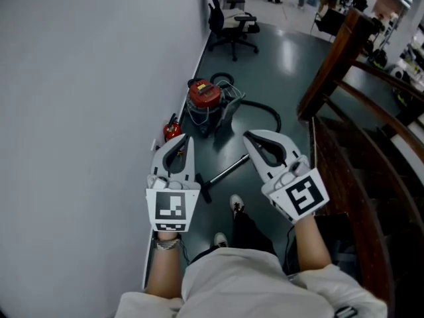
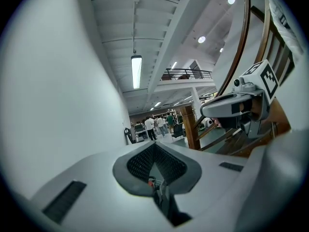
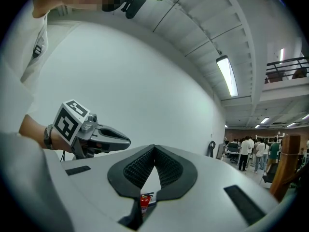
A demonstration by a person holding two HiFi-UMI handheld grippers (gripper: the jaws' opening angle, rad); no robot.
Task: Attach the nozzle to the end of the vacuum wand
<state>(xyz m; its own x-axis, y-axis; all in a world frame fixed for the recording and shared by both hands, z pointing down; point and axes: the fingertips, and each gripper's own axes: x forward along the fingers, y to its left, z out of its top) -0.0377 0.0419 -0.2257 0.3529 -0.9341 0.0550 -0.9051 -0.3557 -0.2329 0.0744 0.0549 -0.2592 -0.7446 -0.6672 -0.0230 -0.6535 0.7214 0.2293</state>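
Both pairs of fingers are clenched on nothing. In the left gripper view the left gripper (image 2: 154,146) has its black pads (image 2: 140,163) meeting at the tip. The right gripper view shows the same of the right gripper (image 3: 154,149), with only air and a plain white wall (image 3: 145,81) ahead. The pads are dark, waffle-ribbed rubber set in smooth white plastic shells, and each gripper carries a marker cube at the wrist end.

In the head view both grippers are held level, well above the floor (image 1: 291,52), which is dark and glossy. Beneath and between them, at twelve o'clock from the person's shoes (image 1: 236,204), lies the wand (image 1: 228,169). It is a slim, shiny metal tube lying flat, running from two o'clock to eight o'clock. At its eight o'clock end sits a dark fitting, probably the nozzle (image 1: 204,192). It is too small to tell whether it is seated on the tube or only lying against it.

Further out at twelve o'clock stands the red-topped vacuum (image 1: 204,97), with its black hose (image 1: 265,111) looping off toward three o'clock. A red fire extinguisher (image 1: 172,131) stands by the wall at the vacuum's eight o'clock. A wooden stair rail (image 1: 331,65) runs along the three o'clock side.

The wand looks stiff, light and slippery, so a hold close to its open end should stop it levering. The nozzle looks like hard, light plastic, best taken by its neck and pushed on straight.
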